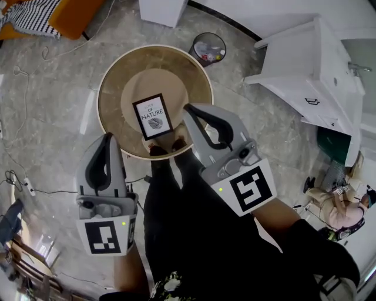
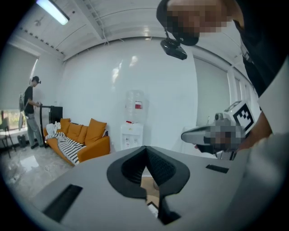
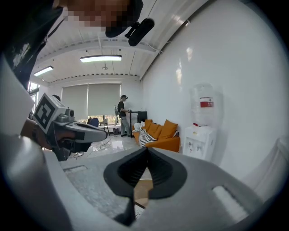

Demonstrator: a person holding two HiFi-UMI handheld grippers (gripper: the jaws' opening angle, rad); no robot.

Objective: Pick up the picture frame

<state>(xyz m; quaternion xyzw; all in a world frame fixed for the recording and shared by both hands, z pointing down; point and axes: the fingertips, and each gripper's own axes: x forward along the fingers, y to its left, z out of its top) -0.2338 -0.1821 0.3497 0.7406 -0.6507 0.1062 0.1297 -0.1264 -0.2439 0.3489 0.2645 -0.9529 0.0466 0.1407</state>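
Left gripper [image 1: 107,137], right gripper [image 1: 190,109], jaws closed

A round wooden bench [image 1: 111,76] stands on the stone floor [image 1: 53,106]. A black rectangular picture frame [image 1: 153,116] lies flat in the bench's middle, on its raised inner disc. The left claw [image 1: 108,136] is at the bench's near-left edge. The right claw [image 1: 189,109] reaches in over the near-right edge, just right of the frame and apart from it. The person's shoes [image 1: 157,150] are at the near edge, between the claws. Beyond the far-right edge stands a round wire waste bin [image 1: 208,49], with a white wooden cabinet [image 1: 311,70] further right. An orange sofa [image 1: 76,14] sits well beyond the far-left edge.
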